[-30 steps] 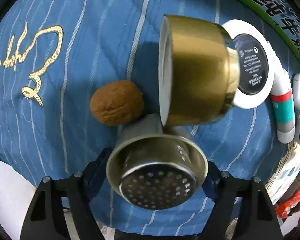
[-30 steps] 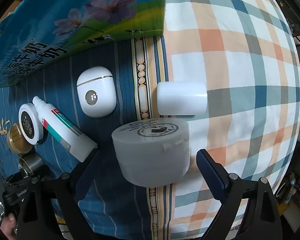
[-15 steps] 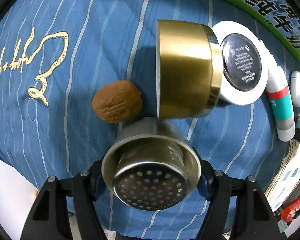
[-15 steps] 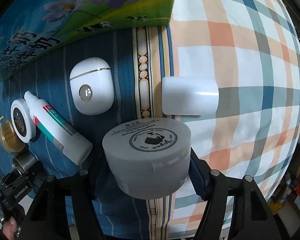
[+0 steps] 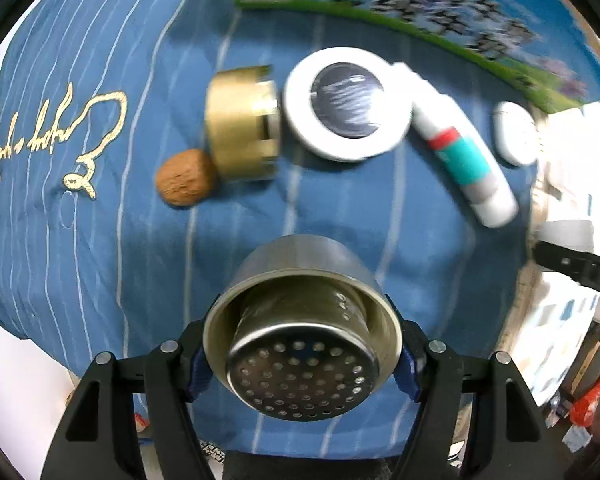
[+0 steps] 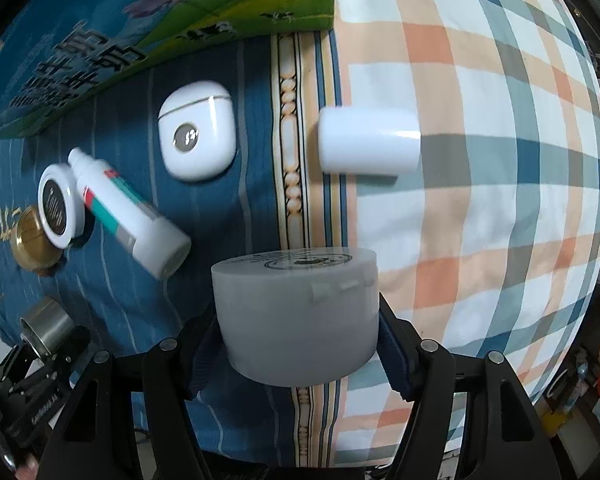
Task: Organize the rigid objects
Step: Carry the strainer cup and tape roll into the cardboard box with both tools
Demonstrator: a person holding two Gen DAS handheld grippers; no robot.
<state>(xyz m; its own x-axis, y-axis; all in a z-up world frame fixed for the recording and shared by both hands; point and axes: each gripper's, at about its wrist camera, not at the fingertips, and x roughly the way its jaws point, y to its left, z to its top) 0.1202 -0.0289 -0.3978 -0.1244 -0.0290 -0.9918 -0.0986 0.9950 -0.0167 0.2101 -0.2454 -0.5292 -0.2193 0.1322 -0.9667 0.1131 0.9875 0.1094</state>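
Left gripper stays clamped on the perforated steel strainer cup and has lifted it clear of the gold lid and brown walnut; right gripper has closed on the frosted grey jar, so both go for placement.

I am making out little that reads cleanly. Large Chinese characters are showing on the blue-and-green carton, too skewed for me to read. A round printed emblem is sitting on the frosted jar's lid, its lettering blurred. Gold cursive script is running across the blue cloth, illegible. The black label on the white round tin is smeared.
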